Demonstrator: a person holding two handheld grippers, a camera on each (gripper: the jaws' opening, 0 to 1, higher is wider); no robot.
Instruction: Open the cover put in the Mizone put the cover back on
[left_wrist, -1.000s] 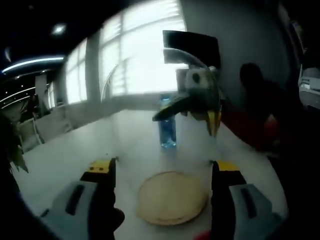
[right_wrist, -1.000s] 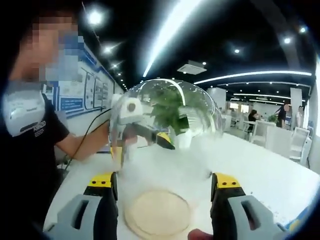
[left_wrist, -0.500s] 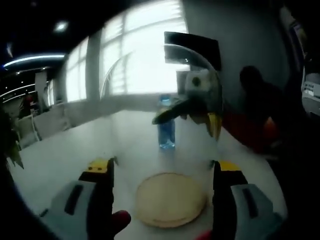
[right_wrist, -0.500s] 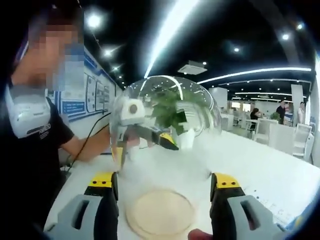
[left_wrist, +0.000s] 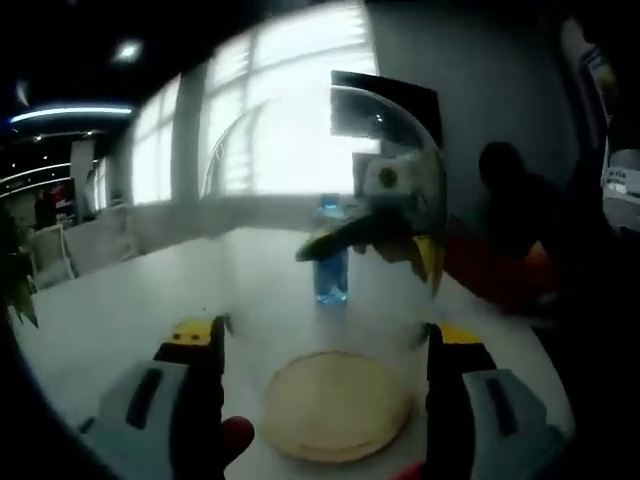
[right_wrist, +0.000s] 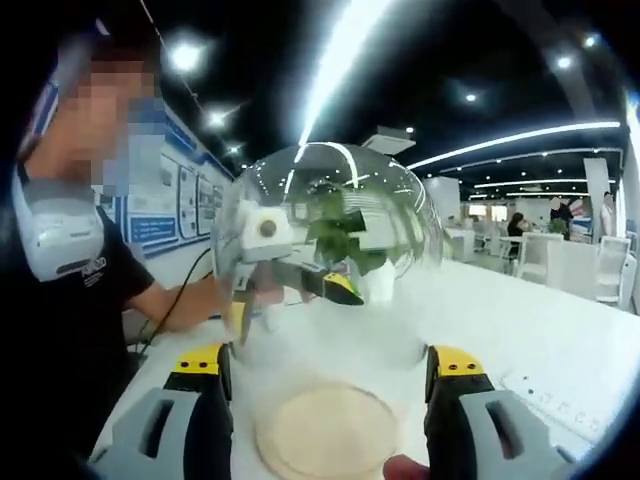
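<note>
The clear dome cover (right_wrist: 330, 255) hangs above the round wooden base (right_wrist: 328, 432). Both the left gripper (left_wrist: 322, 340) and the right gripper (right_wrist: 328, 360) stand wide, empty. The Mizone bottle (left_wrist: 331, 252) stands mid-table.

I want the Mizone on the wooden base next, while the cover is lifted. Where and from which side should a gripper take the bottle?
Grip the Mizone bottle around its straight midsection, below the cap, coming in level from the side. It stands upright on the white table beyond the round wooden base, so a side-on pinch across its round body probably suits best. The glass dome cover, held raised between both grippers, partly overlaps it in the left gripper view.
</note>
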